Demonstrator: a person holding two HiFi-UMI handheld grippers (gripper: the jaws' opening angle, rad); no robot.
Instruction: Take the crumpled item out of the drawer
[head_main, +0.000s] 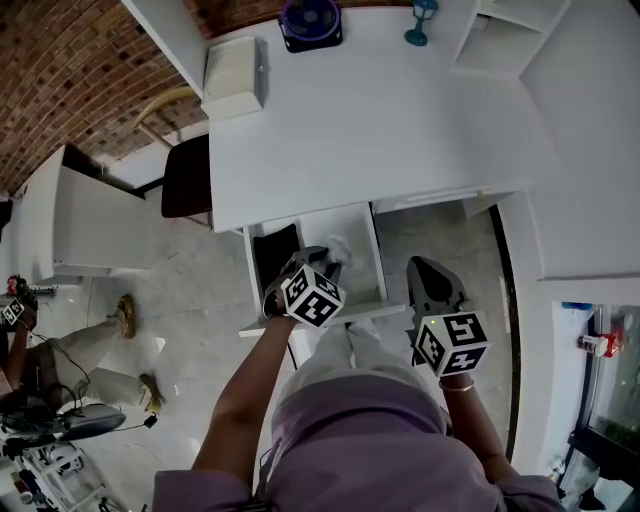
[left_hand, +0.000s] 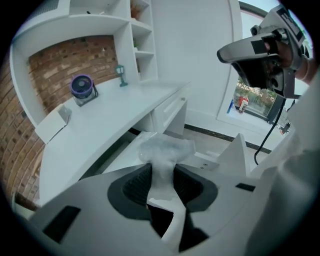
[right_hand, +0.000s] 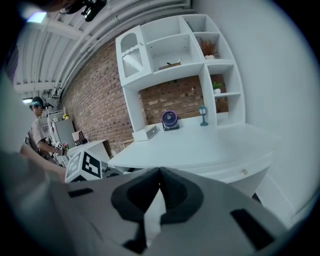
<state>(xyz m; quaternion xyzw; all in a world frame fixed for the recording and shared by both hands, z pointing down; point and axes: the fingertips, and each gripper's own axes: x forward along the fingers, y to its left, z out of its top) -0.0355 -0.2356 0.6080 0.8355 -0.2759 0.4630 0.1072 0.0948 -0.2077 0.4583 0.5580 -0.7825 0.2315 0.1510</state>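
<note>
Under the white desk (head_main: 380, 130), the drawer (head_main: 360, 240) is pulled open. The left gripper (left_hand: 162, 176) is pitched steeply down over it, clamped on the crumpled item (left_hand: 164, 150). The right gripper (right_hand: 159, 172) is held alongside, clenched empty.

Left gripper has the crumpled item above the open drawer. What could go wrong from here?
1. The left gripper pinches only a thin neck of the crumpled item. The bulk bulges past the tips, so it might slip or tear.
2. It hangs over the open drawer, so a drop would likely land back inside.
3. The right gripper is shut and empty, so it offers no backup catch.
</note>
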